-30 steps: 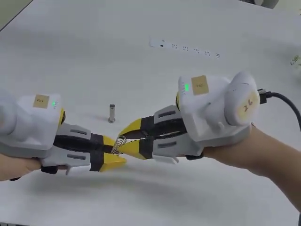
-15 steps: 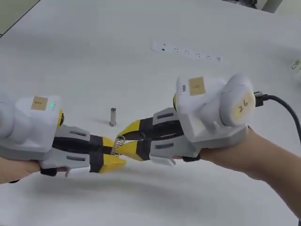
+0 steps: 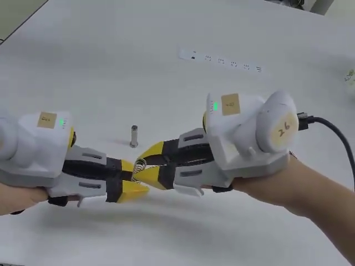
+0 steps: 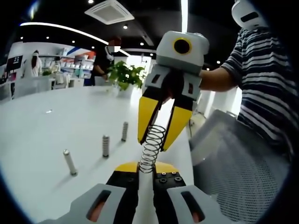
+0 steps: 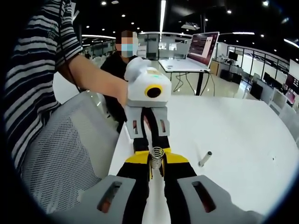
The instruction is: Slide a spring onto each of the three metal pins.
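Now left hand-held gripper (image 4: 145,168) and right hand-held gripper (image 5: 156,161) both clamp the spring (image 4: 152,145).

shiny metal spring (image 4: 152,148); matt white table (image 3: 111,61)

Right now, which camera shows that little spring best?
The left gripper view: the spring runs lengthwise, coils clear, from the left gripper to the right gripper. The right gripper view sees it end-on, as a ring. The head view shows a small glint between the grippers.

left gripper (image 3: 137,177) meets right gripper (image 3: 143,167) (both pinched)
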A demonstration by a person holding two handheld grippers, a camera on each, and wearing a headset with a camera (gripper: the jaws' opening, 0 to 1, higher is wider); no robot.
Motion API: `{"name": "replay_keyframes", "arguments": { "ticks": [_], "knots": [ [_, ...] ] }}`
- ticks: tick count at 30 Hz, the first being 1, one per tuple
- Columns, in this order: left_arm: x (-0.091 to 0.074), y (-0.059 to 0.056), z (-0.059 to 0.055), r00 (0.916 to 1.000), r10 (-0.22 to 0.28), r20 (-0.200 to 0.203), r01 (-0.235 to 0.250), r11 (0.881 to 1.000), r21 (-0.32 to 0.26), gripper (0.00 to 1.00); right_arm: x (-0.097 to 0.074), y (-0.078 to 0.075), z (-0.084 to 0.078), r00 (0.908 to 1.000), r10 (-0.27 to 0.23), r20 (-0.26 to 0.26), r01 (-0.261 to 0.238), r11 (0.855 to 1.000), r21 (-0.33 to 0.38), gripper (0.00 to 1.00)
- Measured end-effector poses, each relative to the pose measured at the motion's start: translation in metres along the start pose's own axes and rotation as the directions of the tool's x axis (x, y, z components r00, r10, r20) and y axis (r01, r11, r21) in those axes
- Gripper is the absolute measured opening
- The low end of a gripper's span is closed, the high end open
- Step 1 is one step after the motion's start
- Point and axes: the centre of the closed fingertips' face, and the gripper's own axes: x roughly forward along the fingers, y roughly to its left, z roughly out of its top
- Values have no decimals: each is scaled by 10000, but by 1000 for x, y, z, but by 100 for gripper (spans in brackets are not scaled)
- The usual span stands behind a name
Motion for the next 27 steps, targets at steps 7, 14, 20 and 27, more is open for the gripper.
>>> {"name": "replay_keyframes", "arguments": {
  "ticks": [7, 14, 20, 27],
  "knots": [
    [-3, 3, 3, 9992, 249, 311, -241, 9994, -232, 7, 5, -2, 3, 10000, 3, 2, -3, 10000, -60, 8],
    [-11, 8, 0, 9975, 596, 378, -584, 9978, -322, 15, 6, -6, 4, 9999, -101, 25, 101, 9999, -68, 8],
    [-21, 15, -3, 9931, 1074, 477, -1051, 9933, -476, 24, 6, -10, 2, 9997, -237, -66, 237, 9997, -80, 8],
    [-33, 25, -5, 9833, 1725, 589, -1695, 9842, -514, 41, 7, -16, 2, 9990, -444, -58, 443, 9990, -72, 8]
  ]
}}
